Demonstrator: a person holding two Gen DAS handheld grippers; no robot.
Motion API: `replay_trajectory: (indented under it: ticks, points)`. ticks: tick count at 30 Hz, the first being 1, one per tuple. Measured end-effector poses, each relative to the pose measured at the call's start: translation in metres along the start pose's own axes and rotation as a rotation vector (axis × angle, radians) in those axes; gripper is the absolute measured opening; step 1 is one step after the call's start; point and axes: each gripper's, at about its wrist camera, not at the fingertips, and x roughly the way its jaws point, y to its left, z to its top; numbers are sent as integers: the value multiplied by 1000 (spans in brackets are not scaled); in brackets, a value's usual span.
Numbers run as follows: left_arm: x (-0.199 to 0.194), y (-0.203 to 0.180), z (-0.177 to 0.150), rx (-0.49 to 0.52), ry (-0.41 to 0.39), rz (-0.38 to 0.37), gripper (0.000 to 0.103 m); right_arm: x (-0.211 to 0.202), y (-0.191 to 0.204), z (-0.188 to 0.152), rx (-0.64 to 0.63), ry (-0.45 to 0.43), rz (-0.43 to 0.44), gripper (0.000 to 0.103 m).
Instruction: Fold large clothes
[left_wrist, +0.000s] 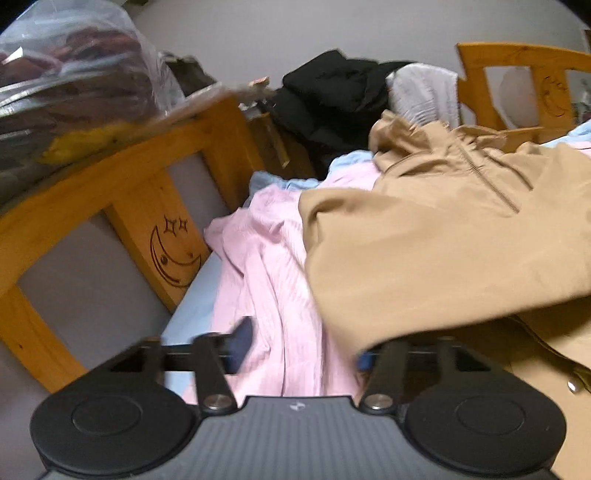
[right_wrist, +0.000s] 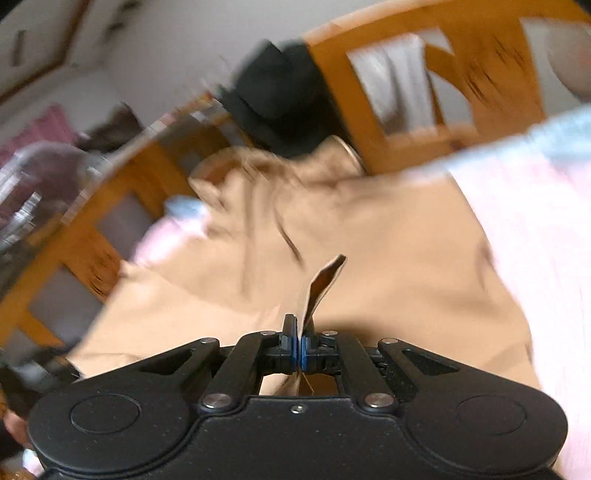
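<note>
Tan garment (right_wrist: 388, 236) smooth, edge pinched in right hand-held gripper (right_wrist: 298, 350), left hand-held gripper (left_wrist: 299, 347) wide, over ribbed pink fabric (left_wrist: 266, 258)

A large tan garment (left_wrist: 436, 240) with a short neck zipper lies rumpled ahead of both tools, one fold draped over the left tool's right finger, an edge pinched between the right tool's pads.

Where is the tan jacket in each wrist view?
Left wrist view: the tan jacket fills the right half, lying over the pink sheet.
Right wrist view: it spreads across the centre, an edge pinched in the right gripper.
Shared landmark: the black clothes pile by the wooden bed frame.
</note>
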Motion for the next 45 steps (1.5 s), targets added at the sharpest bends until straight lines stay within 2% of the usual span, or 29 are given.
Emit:
replay_trajectory:
  ticks: [2, 4, 7, 8, 9, 11, 13, 14, 15, 18, 20, 21, 22, 25, 27, 29, 31, 32, 34, 37, 39, 41, 42, 44, 45]
  points:
    - [-11, 3, -1, 6, -15, -46, 68, -2, -4, -13, 12, -1, -23, 2]
    - [-21, 8, 0, -20, -20, -87, 74, -6, -9, -19, 41, 6, -31, 12]
    - [-30, 18, 2, -75, -24, -124, 83, -14, -14, -23, 53, 6, -41, 17]
    - [-29, 20, 4, -80, -19, -107, 86, -16, -16, -25, 62, 18, -43, 21]
    - [-27, 18, 6, -64, -10, -56, 90, -18, -19, -29, 77, 40, -41, 29]
    - [-15, 7, 10, 36, 17, 108, 91, -19, -23, -35, 93, 73, -33, 33]
    - [-1, -9, 16, 176, 58, 213, 90, -15, -22, -42, 113, 103, -30, 37]
    - [1, -14, 18, 227, 68, 212, 89, -12, -21, -46, 129, 120, -26, 38]
    - [0, -16, 19, 255, 66, 178, 86, -8, -19, -49, 140, 132, -26, 38]
    - [-11, -4, 19, 271, 74, -1, 85, -5, -7, -53, 122, 136, -24, 36]
    - [-19, 16, 19, 208, 83, -124, 87, -3, 1, -51, 72, 141, -61, 16]
    - [-22, 29, 20, 145, 103, -187, 89, -2, 4, -50, 45, 140, -76, 5]
    - [-25, 39, 21, 92, 120, -234, 91, -5, 7, -46, 23, 121, -86, 0]
    - [-38, 69, 18, -57, 140, -328, 93, -24, 15, -33, -18, 23, -106, 0]
    - [-38, 84, 15, -145, 148, -362, 94, -27, 20, -30, -82, 42, -115, 0]
    - [-33, 97, 18, -254, 142, -380, 94, -21, 23, -33, -156, 105, -162, 7]
    - [-21, 105, 26, -372, 116, -404, 95, -25, 28, -34, -218, 94, -206, 22]
    - [-10, 106, 33, -431, 118, -399, 96, -29, 29, -32, -223, 66, -200, 23]
    - [13, 101, 46, -505, 141, -382, 96, -31, 35, -17, -235, 26, -168, 38]
    - [52, 88, 66, -512, 164, -335, 95, -10, 53, 9, -306, 35, -96, 41]
    - [82, 80, 78, -524, 202, -325, 92, 10, 63, 18, -356, 75, -41, 46]
    - [109, 71, 84, -526, 244, -326, 85, 28, 71, 18, -417, 96, -21, 50]
    - [121, 67, 85, -518, 258, -317, 78, 35, 73, 15, -440, 105, -15, 50]
    - [139, 58, 89, -496, 277, -284, 53, 46, 73, 7, -477, 117, -5, 50]
    - [147, 55, 91, -487, 290, -268, 34, 50, 72, 2, -501, 118, -2, 50]
